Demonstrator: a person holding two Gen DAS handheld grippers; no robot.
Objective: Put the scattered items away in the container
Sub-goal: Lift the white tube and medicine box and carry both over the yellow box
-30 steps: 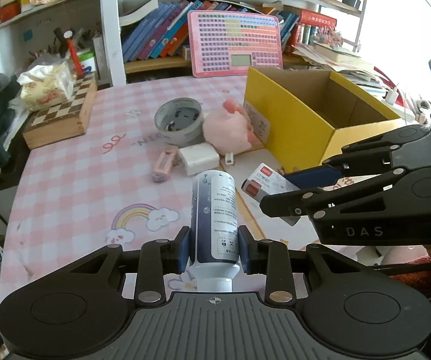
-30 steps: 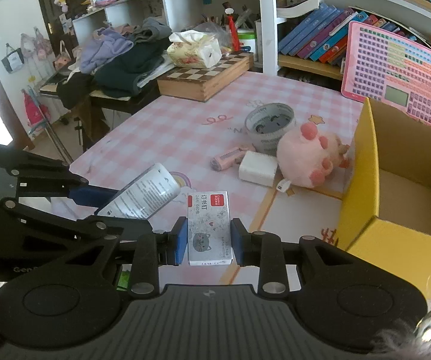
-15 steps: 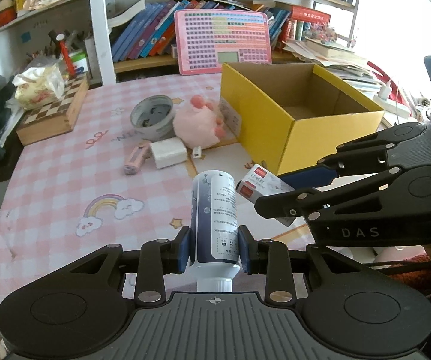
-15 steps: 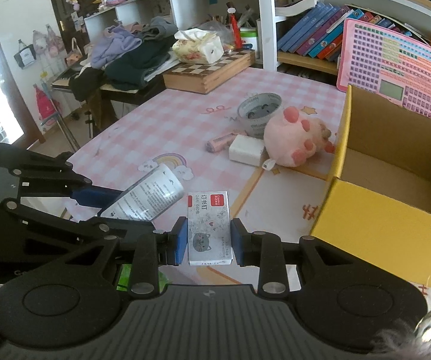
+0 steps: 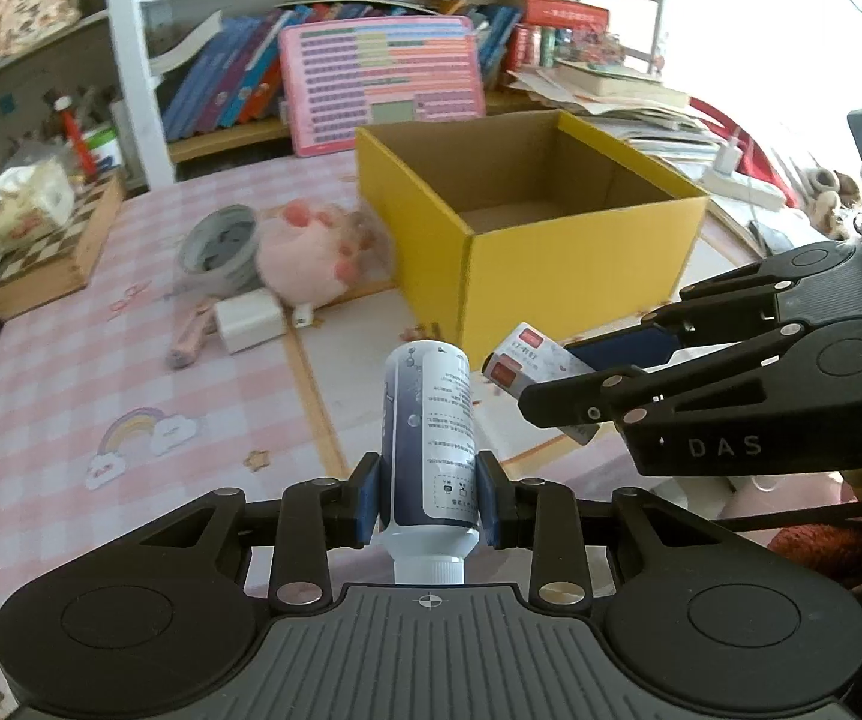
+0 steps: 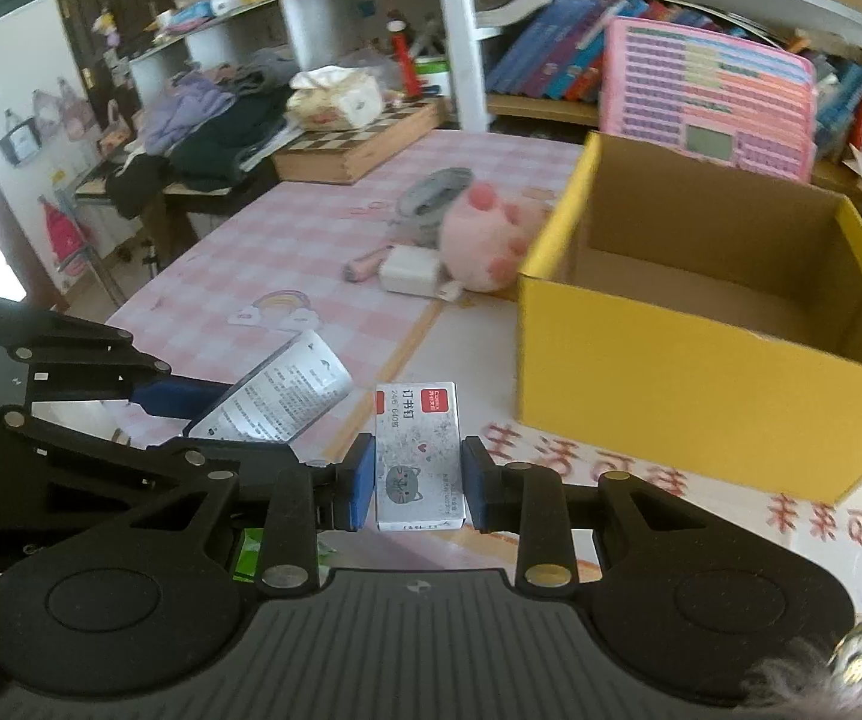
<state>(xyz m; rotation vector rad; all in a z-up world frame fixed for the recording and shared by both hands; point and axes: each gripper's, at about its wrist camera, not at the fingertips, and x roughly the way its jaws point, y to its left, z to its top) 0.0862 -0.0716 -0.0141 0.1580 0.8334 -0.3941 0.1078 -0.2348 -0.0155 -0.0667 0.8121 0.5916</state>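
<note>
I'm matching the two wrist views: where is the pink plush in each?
Left wrist: pink plush left of centre, against the yellow box's left wall.
Right wrist: plush upper centre, at the box's left corner.
Shared landmark: the white charger beside it.

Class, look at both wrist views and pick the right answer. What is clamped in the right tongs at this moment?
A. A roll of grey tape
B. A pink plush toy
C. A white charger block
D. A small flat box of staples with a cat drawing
D: the right tongs are shut on the small flat box of staples, whose red label and cat drawing show between the blue pads.
</note>
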